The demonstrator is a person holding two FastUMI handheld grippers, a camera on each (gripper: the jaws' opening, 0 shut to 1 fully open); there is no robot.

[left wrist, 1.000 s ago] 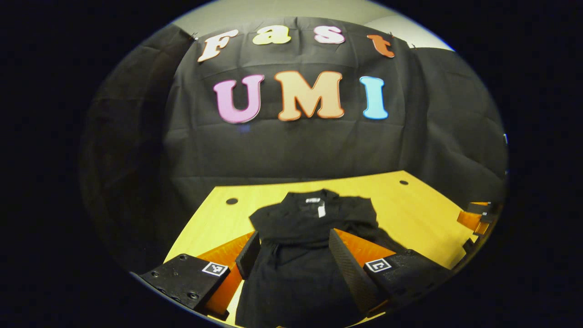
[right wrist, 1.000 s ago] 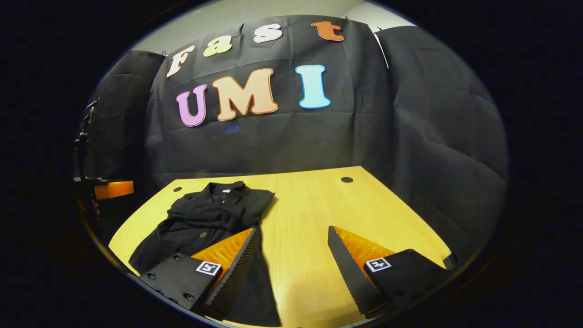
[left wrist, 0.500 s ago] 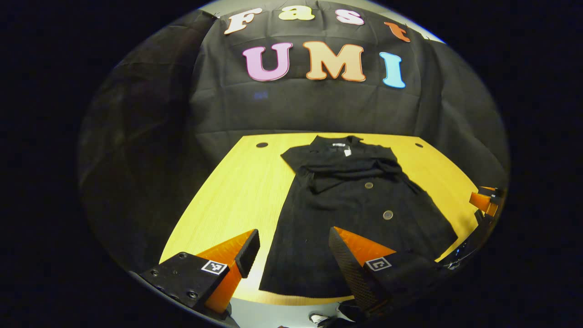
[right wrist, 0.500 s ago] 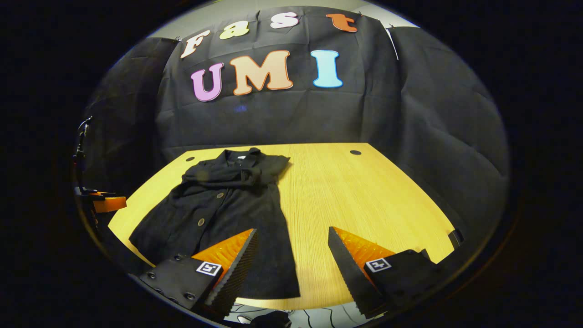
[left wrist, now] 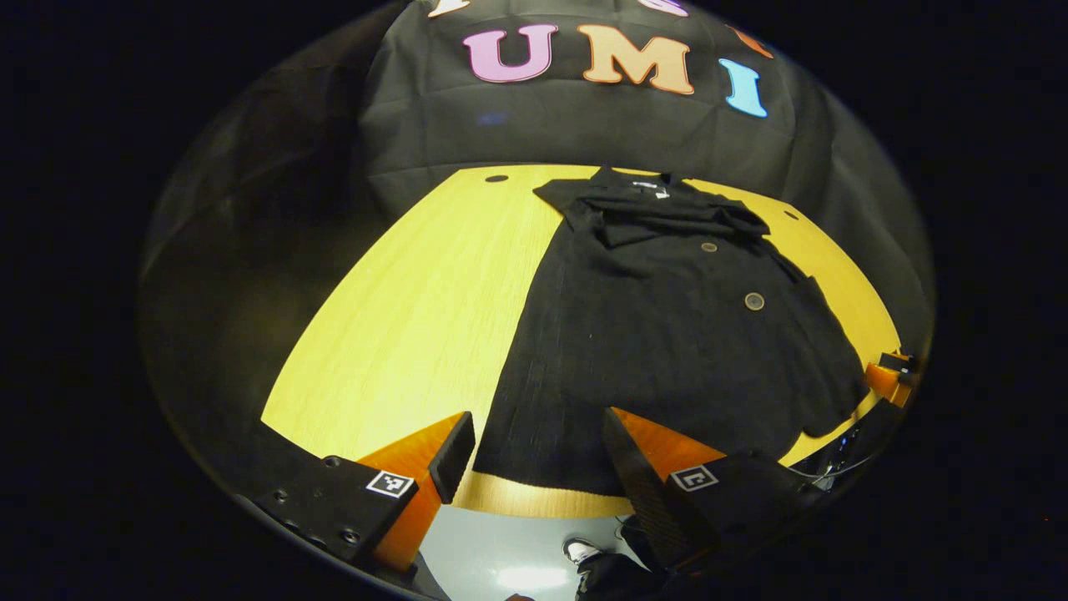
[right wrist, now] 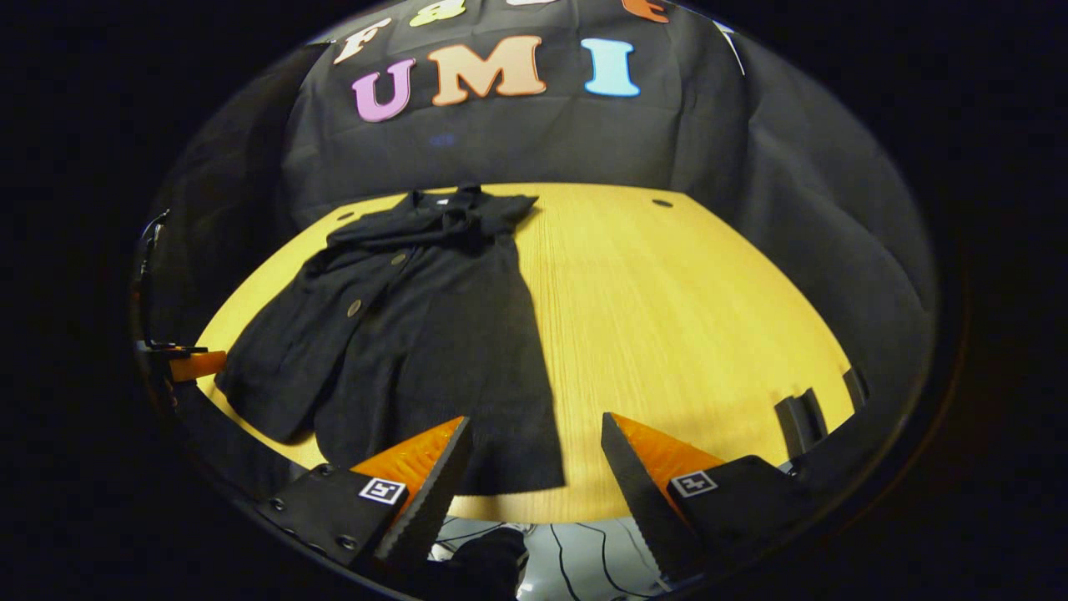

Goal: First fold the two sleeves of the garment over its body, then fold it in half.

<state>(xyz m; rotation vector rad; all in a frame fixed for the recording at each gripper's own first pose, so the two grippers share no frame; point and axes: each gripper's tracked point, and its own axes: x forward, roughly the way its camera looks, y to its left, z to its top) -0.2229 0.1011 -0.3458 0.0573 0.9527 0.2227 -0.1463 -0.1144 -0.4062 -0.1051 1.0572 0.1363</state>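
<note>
Desk (left wrist: 400, 317) is carrying the garment (left wrist: 659, 334), lying flat, collar at the far edge, hem at the near edge, sleeves seemingly folded in. I am holding left gripper (left wrist: 534, 455) and right gripper (right wrist: 534, 455) spread, empty, over the hem, probably for the half-fold.

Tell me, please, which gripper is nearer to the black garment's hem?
Left, by a slight margin. The left gripper hangs with open jaws straddling the garment's near hem corner. The right gripper hangs at the hem's other corner, mostly over bare table.
</note>
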